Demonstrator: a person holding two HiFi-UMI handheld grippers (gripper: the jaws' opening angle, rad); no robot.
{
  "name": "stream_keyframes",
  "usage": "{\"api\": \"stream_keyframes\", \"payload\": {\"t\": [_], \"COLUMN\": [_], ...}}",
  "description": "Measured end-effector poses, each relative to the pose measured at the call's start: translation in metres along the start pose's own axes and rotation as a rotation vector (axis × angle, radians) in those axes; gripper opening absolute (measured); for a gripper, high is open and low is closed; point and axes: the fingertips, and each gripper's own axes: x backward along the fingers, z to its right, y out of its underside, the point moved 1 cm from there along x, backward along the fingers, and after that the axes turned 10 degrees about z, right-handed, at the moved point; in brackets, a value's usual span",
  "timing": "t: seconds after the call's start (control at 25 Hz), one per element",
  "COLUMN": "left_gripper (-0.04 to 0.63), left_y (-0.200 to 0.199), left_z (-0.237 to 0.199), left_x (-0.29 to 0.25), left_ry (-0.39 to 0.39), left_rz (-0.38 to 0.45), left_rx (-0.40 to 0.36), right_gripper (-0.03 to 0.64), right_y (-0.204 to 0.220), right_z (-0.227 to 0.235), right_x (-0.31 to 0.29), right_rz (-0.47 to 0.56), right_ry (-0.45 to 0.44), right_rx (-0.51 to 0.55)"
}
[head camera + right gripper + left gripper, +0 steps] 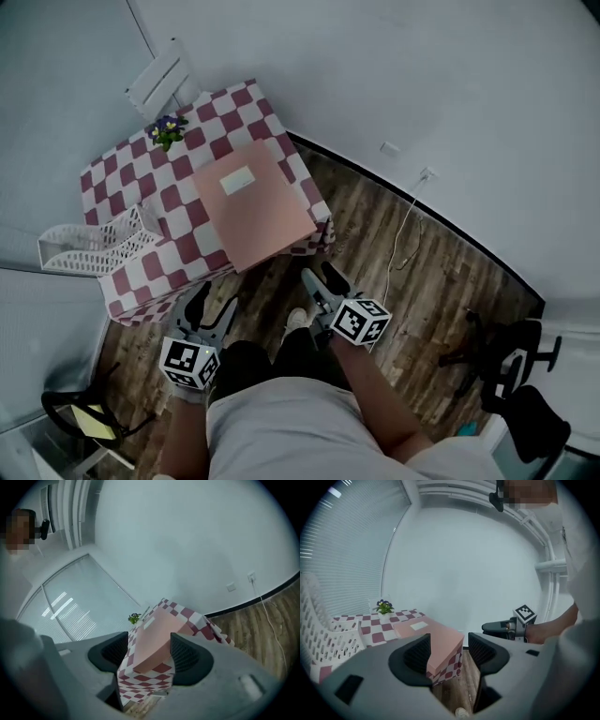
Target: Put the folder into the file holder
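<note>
- Red-and-white checked cloth covers the table (178,202), which stands in the room's corner and carries everything the task needs.
- Pink folder (253,202) lies flat toward the table's front right corner, label up. Its near corner seems to jut past the front edge, so a careless nudge could tip it to the floor.
- White mesh file holder (94,246) sits at the left edge near the front corner, well apart from the folder. It looks light, and a folder pushed in at a slant might slide or topple it.
- Left gripper (214,305) and right gripper (319,278) hang at the person's waist, short of the table. Each has its jaws spread, with nothing between them.
- Broad and thin, the folder may sag or fall open if pinched at one edge only.
- Small potted plant (167,129) stands at the back edge, clear of the likely path.
</note>
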Motion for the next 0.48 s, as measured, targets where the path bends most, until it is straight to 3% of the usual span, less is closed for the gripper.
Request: {"api": "stream_keyframes", "payload": {"t": [0.2,0.48], "left_gripper": [0.241,0.249], "left_y": [0.025,0.066], "left_z": [-0.009,-0.016], "left_x": [-0.004,-0.006], "left_ry": [-0.101,-0.170], "left_rz": [-0.046,-0.122], "left_rx": [0.052,0.116], "right_gripper": [0.268,0.268], "right_y": [-0.006,-0.006], "right_z": [0.038,0.075], "right_x": [-0.029,-0.067], "right_rz": [-0.065,-0.116], "right_ry": [0.011,0.002], "right_rx": [0.041,0.113]}}
